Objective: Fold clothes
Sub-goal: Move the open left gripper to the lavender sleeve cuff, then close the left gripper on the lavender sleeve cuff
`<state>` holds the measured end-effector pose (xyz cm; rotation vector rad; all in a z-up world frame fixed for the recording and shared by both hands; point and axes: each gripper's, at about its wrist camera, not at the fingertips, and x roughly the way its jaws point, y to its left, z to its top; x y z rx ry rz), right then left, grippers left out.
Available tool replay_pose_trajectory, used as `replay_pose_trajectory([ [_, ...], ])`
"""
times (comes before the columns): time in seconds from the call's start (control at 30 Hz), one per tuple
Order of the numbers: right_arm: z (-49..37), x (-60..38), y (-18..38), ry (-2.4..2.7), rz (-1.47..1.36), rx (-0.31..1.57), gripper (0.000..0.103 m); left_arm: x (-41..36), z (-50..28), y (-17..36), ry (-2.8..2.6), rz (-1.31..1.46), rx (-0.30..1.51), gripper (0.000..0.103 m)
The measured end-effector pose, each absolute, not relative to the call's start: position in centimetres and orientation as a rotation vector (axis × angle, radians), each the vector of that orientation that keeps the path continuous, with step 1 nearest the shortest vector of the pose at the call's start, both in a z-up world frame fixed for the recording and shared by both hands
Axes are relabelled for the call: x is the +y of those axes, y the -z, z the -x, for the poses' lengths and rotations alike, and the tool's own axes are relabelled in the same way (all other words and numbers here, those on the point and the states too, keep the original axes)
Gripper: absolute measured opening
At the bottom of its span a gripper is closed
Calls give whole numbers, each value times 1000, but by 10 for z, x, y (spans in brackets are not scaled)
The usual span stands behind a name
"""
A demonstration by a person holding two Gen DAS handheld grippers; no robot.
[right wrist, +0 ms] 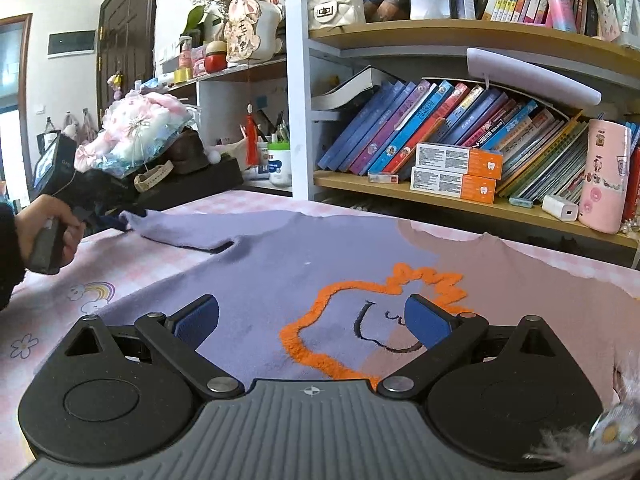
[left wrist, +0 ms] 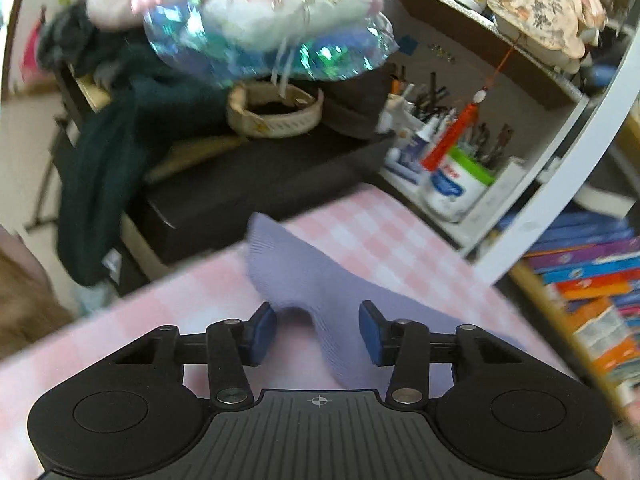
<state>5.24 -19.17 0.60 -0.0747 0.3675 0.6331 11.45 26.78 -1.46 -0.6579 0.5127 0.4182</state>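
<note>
A lavender and mauve sweater (right wrist: 280, 272) with an orange outlined figure lies flat on the pink checked tablecloth (right wrist: 52, 312). Its left sleeve (left wrist: 296, 268) stretches toward the table's far edge. My left gripper (left wrist: 318, 330) is open, its jaws on either side of the sleeve, low over the cloth. It also shows in the right wrist view (right wrist: 120, 216), held by a hand at the sleeve's end. My right gripper (right wrist: 312, 322) is open, hovering over the sweater's front above the orange figure.
A bookshelf (right wrist: 460, 200) with books and boxes runs along the table's far side. A pink cup (right wrist: 604, 176) stands on it. A dark box (left wrist: 248, 184) with a white and pink bundle (left wrist: 256, 12) and dark clothes sits past the table's edge. A pen tub (left wrist: 456, 184) stands nearby.
</note>
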Motion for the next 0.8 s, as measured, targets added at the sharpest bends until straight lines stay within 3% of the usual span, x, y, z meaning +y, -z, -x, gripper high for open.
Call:
replay_pose_trajectory([
  [0.37,-54,-196,-6,-600,65,384,100,279,-124,20,-425,741,471,43],
  [0.57,-46,-214,-8,-470,105,404,100,294,-120,24,-447,771,456,25],
  [0.67,-36,-232,-9,-413,125,415,100,298,-120,26,-447,763,463,5],
  [0.8,-23,-249,-4,-358,160,445,99,290,-118,15,-403,712,441,3],
])
